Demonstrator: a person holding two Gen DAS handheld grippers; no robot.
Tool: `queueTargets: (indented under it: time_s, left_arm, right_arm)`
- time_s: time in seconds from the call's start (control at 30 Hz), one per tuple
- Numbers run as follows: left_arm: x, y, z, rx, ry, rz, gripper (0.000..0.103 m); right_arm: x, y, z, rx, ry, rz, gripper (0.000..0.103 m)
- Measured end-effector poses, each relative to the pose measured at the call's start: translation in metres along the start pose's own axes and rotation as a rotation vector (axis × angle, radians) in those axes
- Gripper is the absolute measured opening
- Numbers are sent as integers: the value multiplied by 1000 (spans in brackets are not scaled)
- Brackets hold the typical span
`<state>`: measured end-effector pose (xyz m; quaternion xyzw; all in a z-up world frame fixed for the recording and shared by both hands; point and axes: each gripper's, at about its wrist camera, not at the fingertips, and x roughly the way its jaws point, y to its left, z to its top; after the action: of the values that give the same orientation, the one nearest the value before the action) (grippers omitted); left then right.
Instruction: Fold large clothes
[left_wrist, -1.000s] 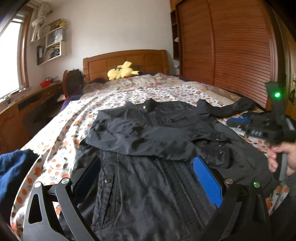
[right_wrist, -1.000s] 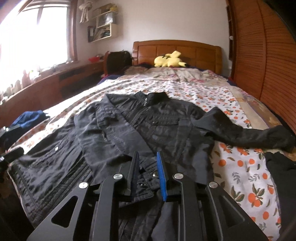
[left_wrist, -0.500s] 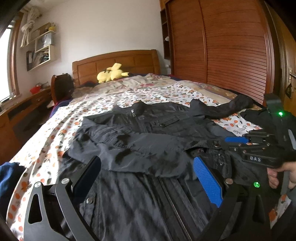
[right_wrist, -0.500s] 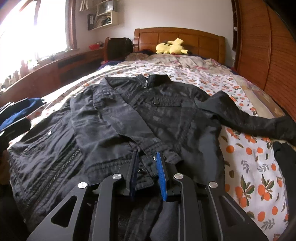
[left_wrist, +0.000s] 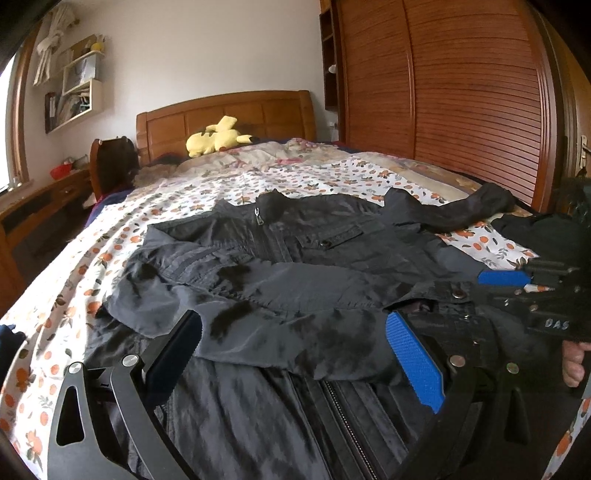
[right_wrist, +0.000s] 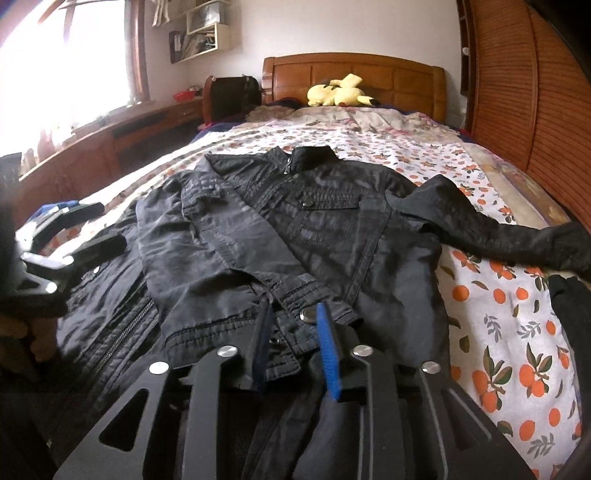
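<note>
A black zip jacket (left_wrist: 295, 266) lies face up on the flowered bed (left_wrist: 184, 192), collar toward the headboard. Its left sleeve is folded across the chest, cuff (right_wrist: 295, 314) at the near right. Its other sleeve (right_wrist: 509, 232) stretches out to the right. My left gripper (left_wrist: 291, 332) is open, just above the folded sleeve and the hem, holding nothing. My right gripper (right_wrist: 291, 325) has its jaws a little apart around the cuff; it also shows in the left wrist view (left_wrist: 517, 284).
A yellow plush toy (left_wrist: 214, 140) lies by the wooden headboard (left_wrist: 229, 114). A louvred wardrobe (left_wrist: 461, 92) runs along the right. A wooden desk (right_wrist: 110, 136) under the window is on the left. A dark garment (right_wrist: 572, 310) lies at the bed's right edge.
My right gripper's jaws have spread from tightly pinched on the cuff to a little apart, and the cuff now lies flat on the jacket. My left gripper moved forward and to the right.
</note>
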<state>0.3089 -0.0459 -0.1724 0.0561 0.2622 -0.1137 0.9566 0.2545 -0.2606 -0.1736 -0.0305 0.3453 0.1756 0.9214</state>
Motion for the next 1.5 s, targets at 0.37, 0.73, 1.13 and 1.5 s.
queueTargets:
  time_s: [0.37, 0.73, 1.13, 1.5]
  left_arm:
    - [-4, 8, -14, -48, -54, -15, 101]
    - [-21, 6, -17, -52, -131, 4, 101]
    - [-24, 6, -17, -51, -142, 2, 101]
    - [-25, 6, -16, -49, -143, -5, 100]
  right_arm:
    - [-17, -18, 23, 43, -62, -49, 34]
    - [-1, -82, 56, 61, -25, -196, 43]
    - [68, -172, 72, 257, 62, -295, 55]
    - [103, -221, 61, 427, 154, -381, 55]
